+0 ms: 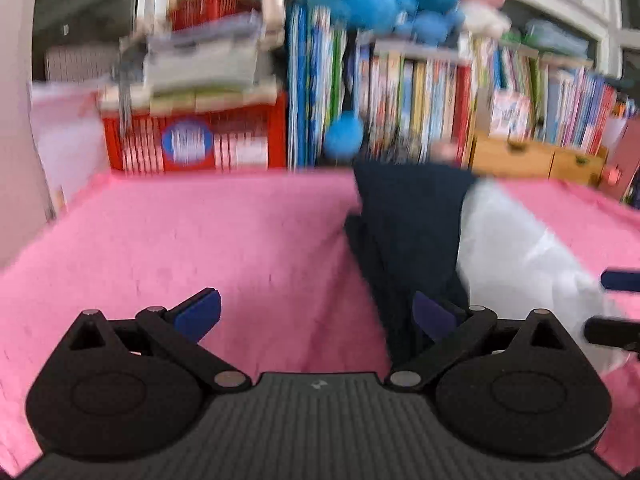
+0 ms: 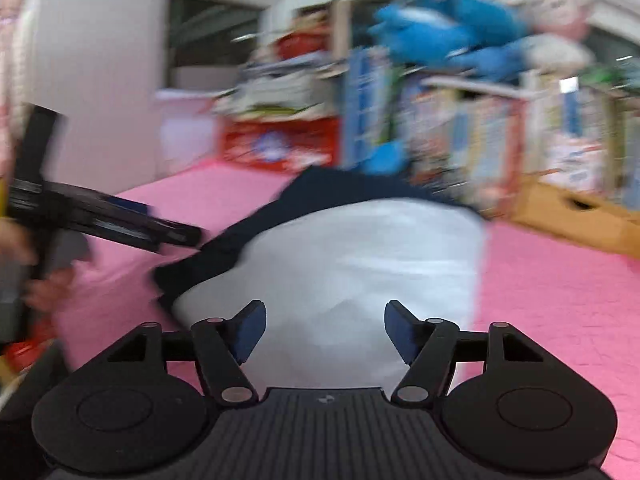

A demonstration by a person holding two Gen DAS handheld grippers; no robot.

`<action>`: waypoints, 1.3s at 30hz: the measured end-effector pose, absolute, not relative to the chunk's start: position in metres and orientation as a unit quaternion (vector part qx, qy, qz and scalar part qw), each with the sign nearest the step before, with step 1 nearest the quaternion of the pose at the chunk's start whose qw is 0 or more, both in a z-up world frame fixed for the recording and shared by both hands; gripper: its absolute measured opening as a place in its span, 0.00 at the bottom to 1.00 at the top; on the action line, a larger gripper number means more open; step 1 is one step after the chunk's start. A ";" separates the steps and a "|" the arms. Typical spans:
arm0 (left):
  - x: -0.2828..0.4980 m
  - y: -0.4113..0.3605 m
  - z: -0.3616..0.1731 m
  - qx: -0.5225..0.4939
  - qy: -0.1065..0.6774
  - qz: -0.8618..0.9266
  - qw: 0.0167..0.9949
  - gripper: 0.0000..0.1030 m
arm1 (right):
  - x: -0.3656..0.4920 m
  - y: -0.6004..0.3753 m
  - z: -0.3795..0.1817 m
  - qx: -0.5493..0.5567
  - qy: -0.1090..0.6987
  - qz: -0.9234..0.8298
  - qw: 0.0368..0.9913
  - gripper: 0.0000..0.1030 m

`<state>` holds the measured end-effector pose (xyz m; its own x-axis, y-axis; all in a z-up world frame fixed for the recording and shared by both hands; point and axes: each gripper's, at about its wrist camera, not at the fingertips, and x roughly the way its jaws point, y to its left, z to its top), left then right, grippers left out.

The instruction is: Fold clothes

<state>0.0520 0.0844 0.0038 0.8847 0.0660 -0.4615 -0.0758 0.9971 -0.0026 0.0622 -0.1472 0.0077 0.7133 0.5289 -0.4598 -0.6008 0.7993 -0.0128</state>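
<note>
Both hand-held grippers are hanging open over the half-folded clothes.

The white garment (image 2: pixel 360 256) is lying partly over the dark navy garment (image 1: pixel 408 232) on the pink-covered desk (image 1: pixel 180 240), apparently laid flat for folding. The left hand-held gripper (image 1: pixel 316 314) is gaping beside the navy cloth; the right hand-held gripper (image 2: pixel 325 332) is spread above the white one, gripping nothing.

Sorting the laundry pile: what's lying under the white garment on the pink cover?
A dark navy garment sticks out beneath the white garment along its left and far edges. How far it reaches underneath is hidden.
</note>
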 end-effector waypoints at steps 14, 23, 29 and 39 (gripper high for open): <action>0.125 0.065 -0.029 0.109 0.241 0.034 0.964 1.00 | 0.037 -0.114 -0.028 -0.062 0.241 0.370 0.895 0.73; 0.078 0.086 -0.006 0.055 0.275 0.073 0.957 1.00 | 0.025 -0.174 -0.014 0.050 0.228 0.273 0.933 0.86; 0.040 0.074 0.001 0.008 0.298 0.046 0.953 1.00 | -0.009 -0.167 -0.011 -0.015 0.216 0.209 0.954 0.97; 0.004 0.052 0.003 0.001 0.323 0.005 0.946 1.00 | -0.036 -0.173 -0.013 -0.019 0.228 0.181 0.956 1.00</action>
<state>0.0043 0.0523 0.0026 0.7908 0.0107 -0.6120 -0.0100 0.9999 0.0046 -0.0361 -0.1734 -0.0127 0.8301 0.3383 -0.4432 -0.3552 0.9336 0.0473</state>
